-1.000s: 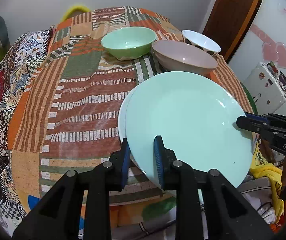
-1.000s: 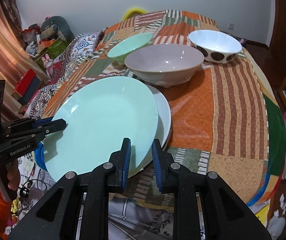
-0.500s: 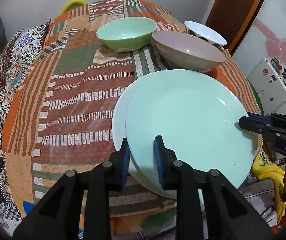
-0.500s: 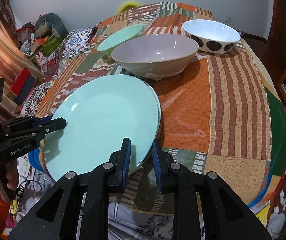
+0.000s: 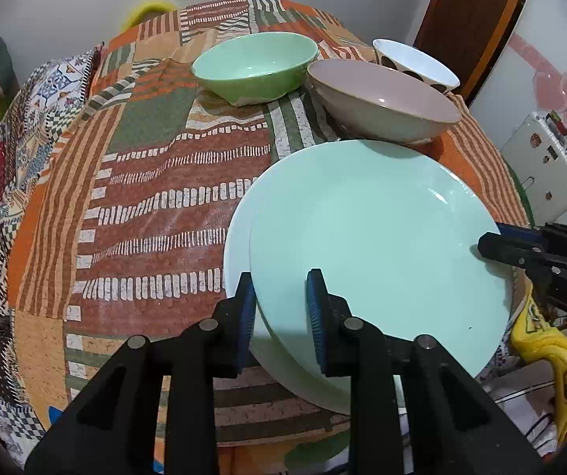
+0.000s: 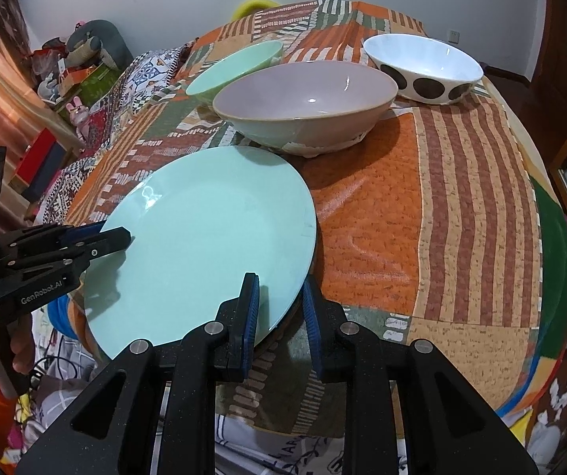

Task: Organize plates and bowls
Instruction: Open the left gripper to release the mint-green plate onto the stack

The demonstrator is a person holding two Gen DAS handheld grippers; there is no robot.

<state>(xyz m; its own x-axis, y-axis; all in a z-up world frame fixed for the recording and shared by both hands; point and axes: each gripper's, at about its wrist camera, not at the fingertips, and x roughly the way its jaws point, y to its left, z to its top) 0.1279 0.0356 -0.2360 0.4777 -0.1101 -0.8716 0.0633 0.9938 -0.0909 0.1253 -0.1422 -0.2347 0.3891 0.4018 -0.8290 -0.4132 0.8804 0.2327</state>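
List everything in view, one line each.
mint plate: 1, pale green, held at two edges over the white plate
white plate: 1, white, under the mint plate, front of the table
green bowl: 1, green, far left
pink bowl: 1, pinkish grey, middle, behind the plates
spotted bowl: 1, white with dark dots, far right
cloth: 1, orange patchwork, covers the table
left gripper: black with blue pads, on the mint plate's rim
right gripper: same, jaws opening, rim between them

A patchwork cloth point(image 5: 156, 182) covers the round tabletop point(image 6: 461, 237); on it sit a green bowl point(image 5: 255, 65), a beige bowl point(image 5: 382, 101), a spotted bowl point(image 6: 422, 65) and a white plate point(image 5: 238, 237).
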